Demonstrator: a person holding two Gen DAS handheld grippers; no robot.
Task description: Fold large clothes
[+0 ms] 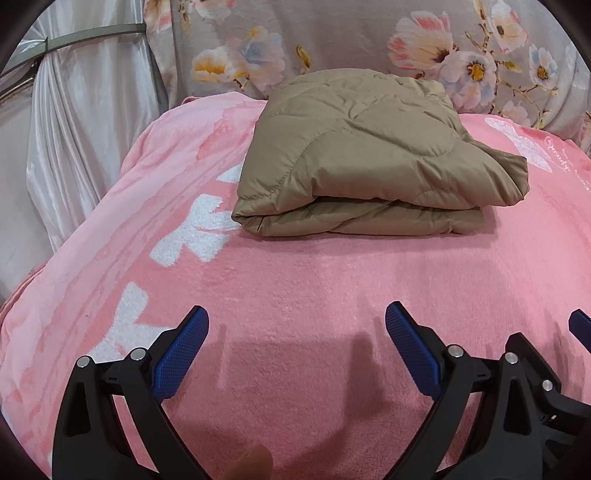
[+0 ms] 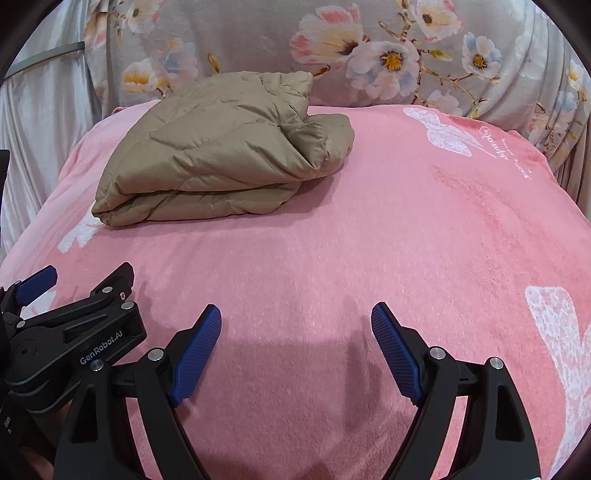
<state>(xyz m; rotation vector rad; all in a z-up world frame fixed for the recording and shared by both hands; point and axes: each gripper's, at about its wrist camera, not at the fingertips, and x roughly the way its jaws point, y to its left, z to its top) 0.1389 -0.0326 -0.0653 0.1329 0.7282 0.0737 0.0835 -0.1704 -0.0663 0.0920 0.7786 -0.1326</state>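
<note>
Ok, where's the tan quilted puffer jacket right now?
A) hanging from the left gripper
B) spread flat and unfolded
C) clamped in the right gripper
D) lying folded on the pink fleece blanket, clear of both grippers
D: the tan quilted puffer jacket lies folded on the pink fleece blanket, while the left gripper and right gripper stand open and empty.

Pink blanket [image 1: 314, 280] on bed; floral fabric [image 2: 258, 33] behind; perhaps satin curtain [image 1: 85, 110].

- Only one blue fingertip of the right gripper [image 1: 580, 326] showing, beside the left claw, the rest cut by the frame edge.
- Script lettering [image 2: 506, 155] on the pink blanket [image 2: 332, 258], far beyond the right claw, too small to read.
- Under-layers of the folded tan jacket [image 1: 362, 155] hidden.
</note>
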